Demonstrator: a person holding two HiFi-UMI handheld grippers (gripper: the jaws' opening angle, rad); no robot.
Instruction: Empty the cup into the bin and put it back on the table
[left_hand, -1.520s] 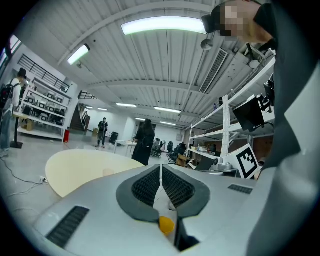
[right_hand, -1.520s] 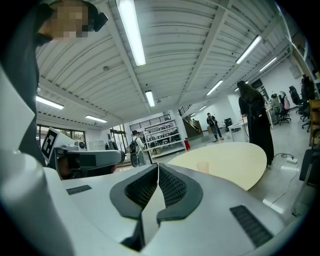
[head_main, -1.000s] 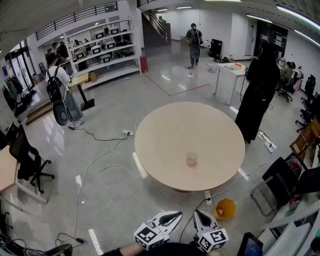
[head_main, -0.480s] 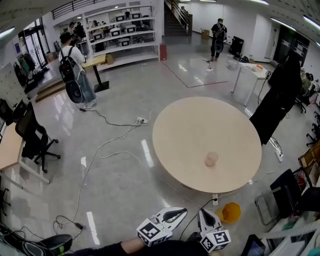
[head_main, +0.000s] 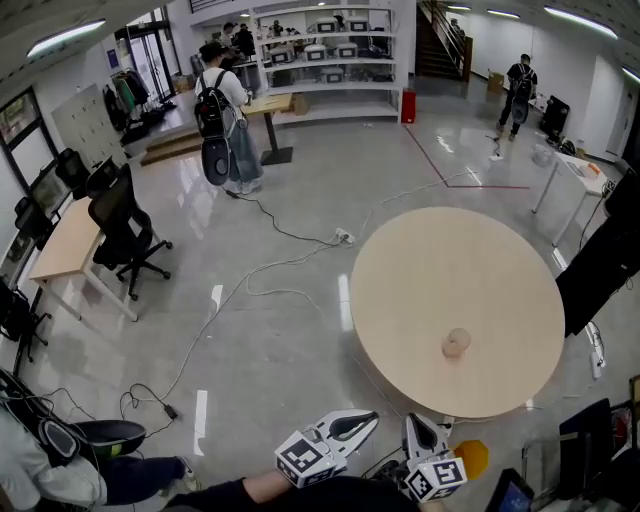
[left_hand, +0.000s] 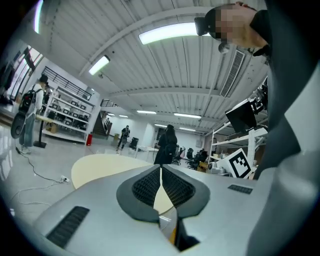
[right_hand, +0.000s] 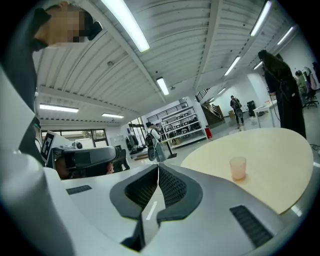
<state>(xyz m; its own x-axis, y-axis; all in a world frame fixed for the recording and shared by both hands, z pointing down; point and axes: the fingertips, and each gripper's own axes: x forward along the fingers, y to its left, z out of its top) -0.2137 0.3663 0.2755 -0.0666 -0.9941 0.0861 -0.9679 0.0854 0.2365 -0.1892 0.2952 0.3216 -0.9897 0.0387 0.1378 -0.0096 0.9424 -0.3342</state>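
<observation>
Since a second ago our head view has swung to the left: the round table has slid from the middle of the frame to its right side, and a wooden desk with a black office chair has come in at the left. Both grippers sit at the bottom edge, as they did before.

We see a wide, glossy grey floor with loose cables trailing across it. At the far wall stand white shelves, and in front of them a person with a backpack. The pale table top is bare but for the cup, which stands upright near the table's near edge, well apart from both tools. In the right gripper view the cup shows translucent and pinkish on the table; we cannot tell what it contains.

The orange bin is on the floor just below the table's near edge, beside the right gripper's marker cube.

Our left gripper has its jaws pressed together with nothing between them, as its own view confirms. Our right gripper is likewise closed and empty.
</observation>
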